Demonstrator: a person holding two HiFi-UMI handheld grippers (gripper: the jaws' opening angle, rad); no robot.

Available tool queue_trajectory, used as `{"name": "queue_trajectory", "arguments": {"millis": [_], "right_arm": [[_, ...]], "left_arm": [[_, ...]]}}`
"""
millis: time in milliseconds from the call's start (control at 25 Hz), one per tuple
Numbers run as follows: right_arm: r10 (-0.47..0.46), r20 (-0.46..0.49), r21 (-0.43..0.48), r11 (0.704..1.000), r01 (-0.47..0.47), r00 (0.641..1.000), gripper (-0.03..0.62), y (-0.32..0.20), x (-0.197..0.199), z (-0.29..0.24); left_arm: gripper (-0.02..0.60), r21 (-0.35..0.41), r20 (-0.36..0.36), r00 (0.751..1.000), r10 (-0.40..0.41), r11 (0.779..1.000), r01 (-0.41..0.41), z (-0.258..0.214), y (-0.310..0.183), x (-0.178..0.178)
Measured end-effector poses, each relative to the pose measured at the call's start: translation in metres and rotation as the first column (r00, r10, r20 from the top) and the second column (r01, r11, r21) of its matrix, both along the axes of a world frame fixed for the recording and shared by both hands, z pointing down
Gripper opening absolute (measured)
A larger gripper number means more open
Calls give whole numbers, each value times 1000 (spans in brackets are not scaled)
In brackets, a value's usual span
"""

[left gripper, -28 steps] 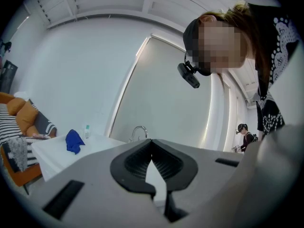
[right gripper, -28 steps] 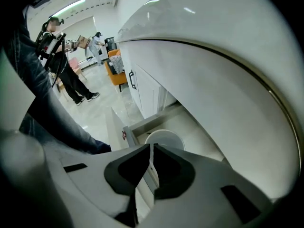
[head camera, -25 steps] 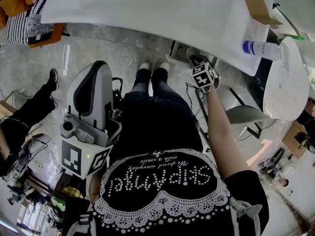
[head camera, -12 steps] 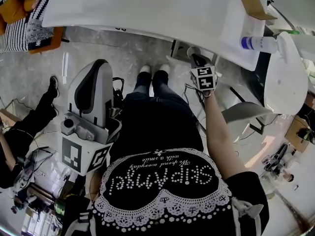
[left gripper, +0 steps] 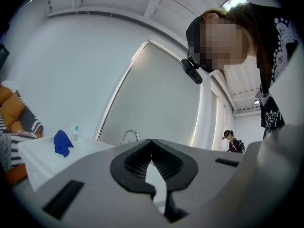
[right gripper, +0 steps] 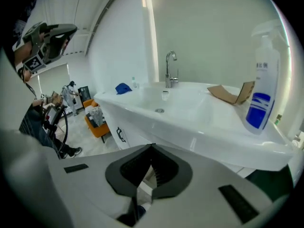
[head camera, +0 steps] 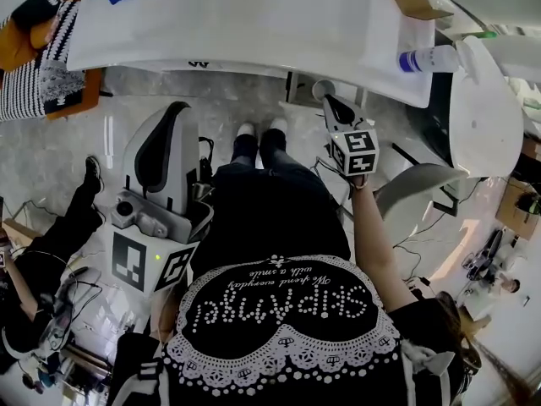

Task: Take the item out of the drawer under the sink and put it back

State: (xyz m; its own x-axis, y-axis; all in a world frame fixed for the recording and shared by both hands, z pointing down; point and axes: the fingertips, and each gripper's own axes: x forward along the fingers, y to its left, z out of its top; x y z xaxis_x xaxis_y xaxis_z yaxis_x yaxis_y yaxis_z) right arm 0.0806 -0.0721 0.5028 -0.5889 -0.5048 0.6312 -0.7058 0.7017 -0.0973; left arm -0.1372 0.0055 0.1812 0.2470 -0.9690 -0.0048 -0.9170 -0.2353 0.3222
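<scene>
I hold both grippers in front of the long white sink (head camera: 211, 24), whose long axis runs left to right across the head view. The left gripper (left gripper: 151, 141) is clenched, its pad tips meeting with nothing between them, and it points level toward the sink's left part. The right gripper (right gripper: 152, 147) is clenched too and empty, tilted down at the front edge near the right end.

On the sink top I see a curved chrome tap (right gripper: 171, 68) at the back edge and a crumpled blue cloth (right gripper: 122, 88) near the back left corner. A folded piece of brown cardboard (right gripper: 231, 93) lies towards the right end, and a white spray bottle with a blue label (right gripper: 263, 80) stands upright at the front right corner.

Below the basin is the white cabinet front (right gripper: 137, 132). I cannot tell whether its drawer is open. The item is hidden from every view, so I cannot tell its heading or long axis.

On the floor off the left end are a seated person's black-trousered leg (head camera: 68, 201) and an orange piece of furniture with striped fabric (head camera: 89, 66). A grey chair (head camera: 414, 197) stands off the right end.
</scene>
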Motion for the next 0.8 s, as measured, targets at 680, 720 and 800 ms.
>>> {"name": "queue_trajectory", "arguments": {"millis": [680, 720, 800], "right_arm": [[72, 198, 185, 977, -110, 978, 17, 3, -19, -128], [75, 212, 192, 975, -116, 975, 17, 5, -20, -135], [75, 234, 207, 970, -125, 969, 17, 11, -22, -149]], "left_arm": [[5, 42, 9, 999, 41, 998, -42, -11, 14, -15], [5, 44, 9, 999, 46, 998, -46, -11, 14, -15], [5, 49, 10, 998, 56, 997, -56, -13, 16, -17]]}}
